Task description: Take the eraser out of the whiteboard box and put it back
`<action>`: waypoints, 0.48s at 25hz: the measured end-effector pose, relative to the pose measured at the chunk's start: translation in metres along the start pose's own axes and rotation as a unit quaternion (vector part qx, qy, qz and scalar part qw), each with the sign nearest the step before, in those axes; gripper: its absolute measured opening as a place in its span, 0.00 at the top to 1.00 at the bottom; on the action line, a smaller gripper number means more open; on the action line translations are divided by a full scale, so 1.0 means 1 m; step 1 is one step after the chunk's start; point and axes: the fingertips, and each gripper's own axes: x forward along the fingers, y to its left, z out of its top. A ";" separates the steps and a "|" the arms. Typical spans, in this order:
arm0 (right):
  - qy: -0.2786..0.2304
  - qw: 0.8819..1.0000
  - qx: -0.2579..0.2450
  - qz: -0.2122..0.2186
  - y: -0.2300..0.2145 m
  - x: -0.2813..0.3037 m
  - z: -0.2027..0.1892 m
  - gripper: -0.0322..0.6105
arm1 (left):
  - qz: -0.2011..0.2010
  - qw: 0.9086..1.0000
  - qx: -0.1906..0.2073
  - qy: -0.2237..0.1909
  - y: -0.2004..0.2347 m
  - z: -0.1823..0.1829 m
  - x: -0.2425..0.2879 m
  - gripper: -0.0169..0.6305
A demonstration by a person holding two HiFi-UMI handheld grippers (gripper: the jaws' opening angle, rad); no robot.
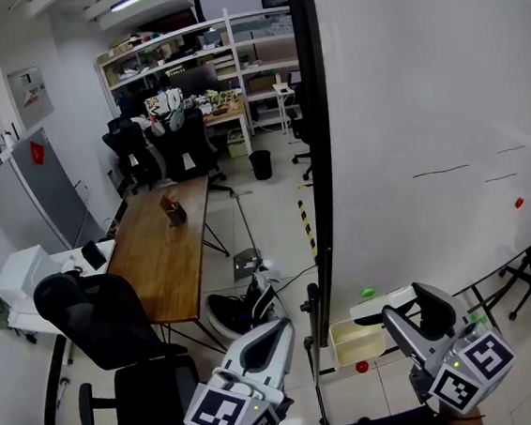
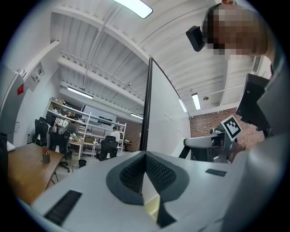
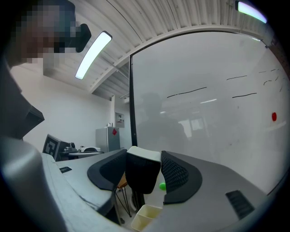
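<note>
I have both grippers low in the head view, side by side in front of the whiteboard [image 1: 423, 96], each pointing level rather than down. The left gripper [image 1: 271, 334] sits to the left of the board's dark edge post, and its marker cube [image 1: 228, 416] faces up toward the head camera. In the left gripper view its two dark pads meet at the tips, so its jaws are closed with nothing between them.

The right gripper [image 1: 426, 317] is held at about the same height, aimed at the lower part of the board. In the right gripper view its jaws stand wide and clamp the eraser [image 3: 142, 174], a black block with a pale top face, with a ribbed pad against each of its sides. The eraser stands upright between the pads and reaches a little past their tips.

The whiteboard box [image 1: 357, 341] is a cream open-topped container hanging at the board's bottom edge, beside the post. It lies between the two grippers in the head view. In the right gripper view it shows below the eraser, apart from it, so the eraser is out of the box and in the air. A small green magnet [image 1: 367, 292] sticks to the board just above the box.
</note>
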 end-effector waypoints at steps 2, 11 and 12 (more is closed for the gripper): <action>0.000 1.000 0.000 -0.002 -0.002 -0.002 0.000 0.54 | 0.001 1.000 -0.008 0.008 0.000 -0.004 0.000 0.93; -0.002 1.000 0.003 -0.006 -0.008 -0.006 -0.005 0.54 | -0.004 1.000 -0.015 0.000 0.000 -0.013 0.004 0.93; -0.001 1.000 0.004 -0.007 -0.010 -0.006 -0.006 0.54 | -0.003 1.000 -0.014 0.002 0.000 -0.016 0.005 0.93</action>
